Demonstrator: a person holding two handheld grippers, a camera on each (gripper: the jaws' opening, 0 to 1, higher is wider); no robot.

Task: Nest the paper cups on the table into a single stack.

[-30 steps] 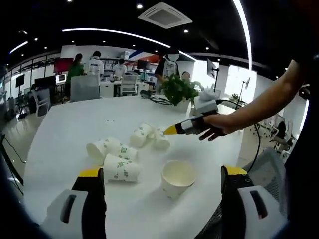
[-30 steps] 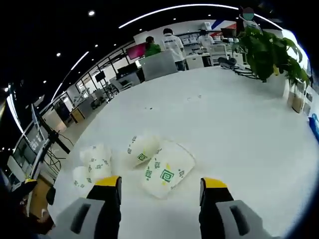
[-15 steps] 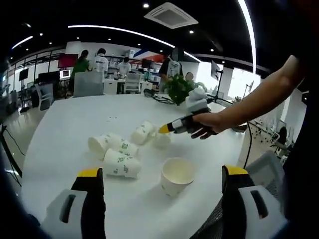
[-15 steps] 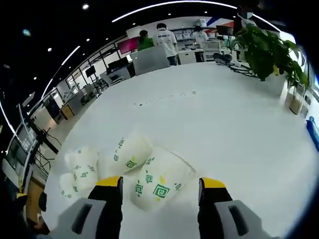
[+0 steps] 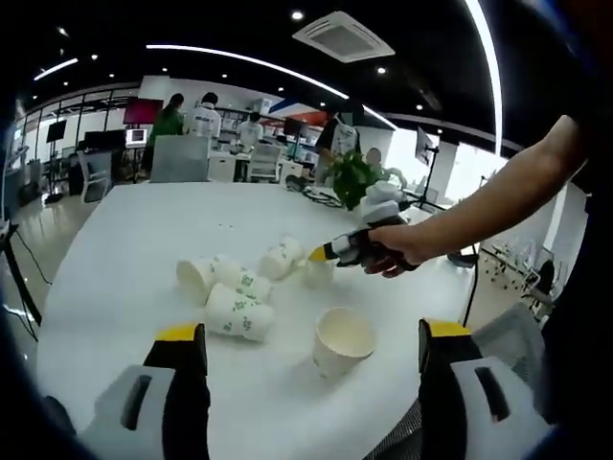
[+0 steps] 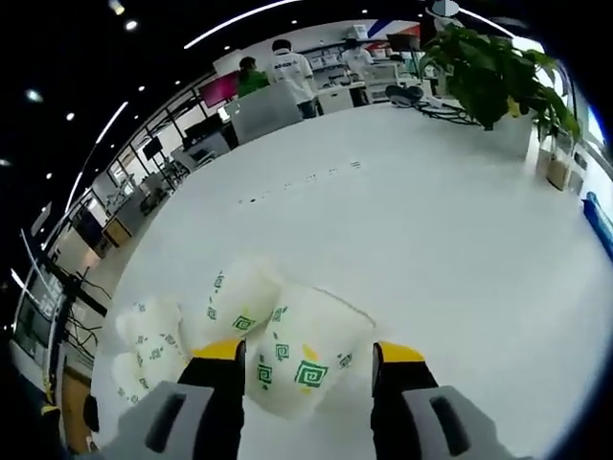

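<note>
Paper cups lie scattered on the white worktop (image 5: pixel 115 259), none yet nested. In the right gripper view, the right gripper (image 6: pixel 306 356) has its jaws spread wide on either side of a green-patterned cup on its side (image 6: pixel 305 350), not yet closed on it; a second tipped cup (image 6: pixel 235 302) touches that one on the left, and two more (image 6: pixel 148 335) lie further left. In the left gripper view, the left gripper (image 5: pixel 306 340) hangs above the worktop with jaws wide apart and nothing between them, facing an upright cup (image 5: pixel 342 339) with its mouth open upward, a likely base for the stack. To do this step well, I judge the right jaws should centre on the cup's body, squeeze gently so the paper wall does not crush, and lift clear without dragging its neighbour
</note>
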